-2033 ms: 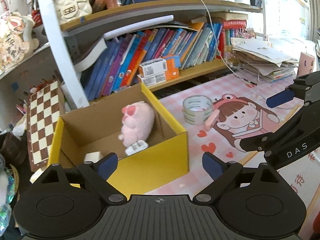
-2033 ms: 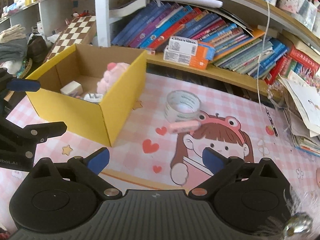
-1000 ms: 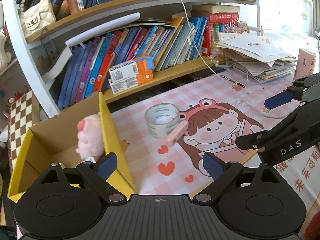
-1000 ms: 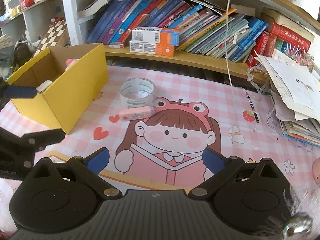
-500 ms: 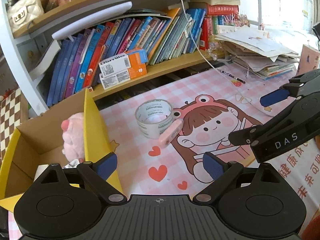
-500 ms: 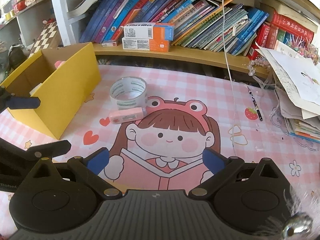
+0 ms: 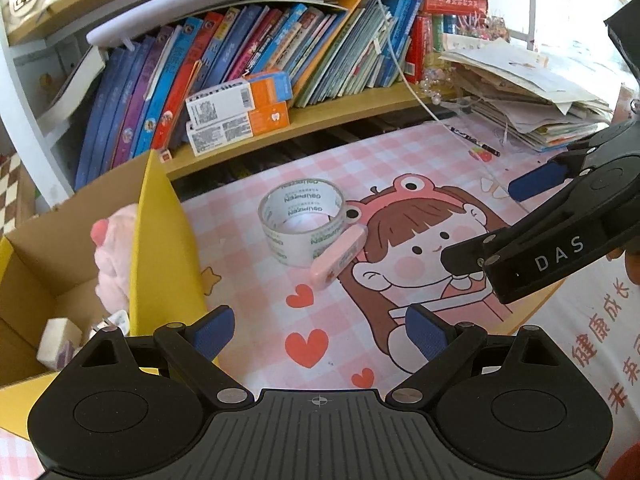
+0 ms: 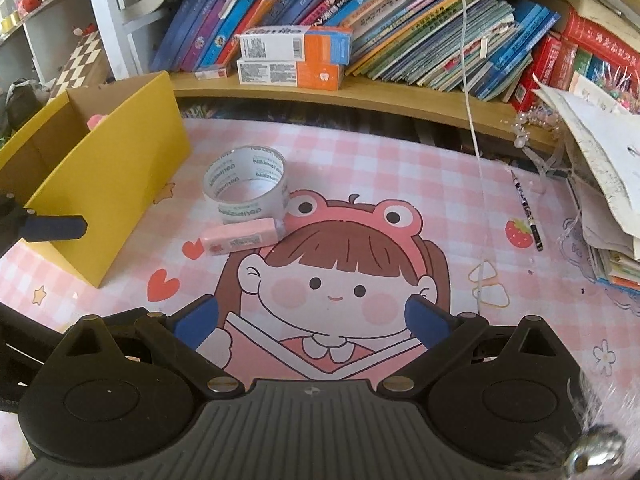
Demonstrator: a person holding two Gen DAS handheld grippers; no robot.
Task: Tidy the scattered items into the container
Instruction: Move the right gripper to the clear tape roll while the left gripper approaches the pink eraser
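Both tools, left (image 7: pixel 318 330) & right (image 8: pixel 312 322), spread, empty; approach step; next prob pink oblong eraser (image 8: pixel 240 241) by clear tape roll (image 8: pixel 246 186), into yellow cardboard box (image 8: pixel 116 172)

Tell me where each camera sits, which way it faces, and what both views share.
Left wrist: on the left tongs, angled down at the tape roll and yellow box; the open right tongs enter from the right.
Right wrist: on the open right tongs, angled down at the pink mat; a left finger shows.
Shared: tape roll, pink eraser, box, bookshelf.
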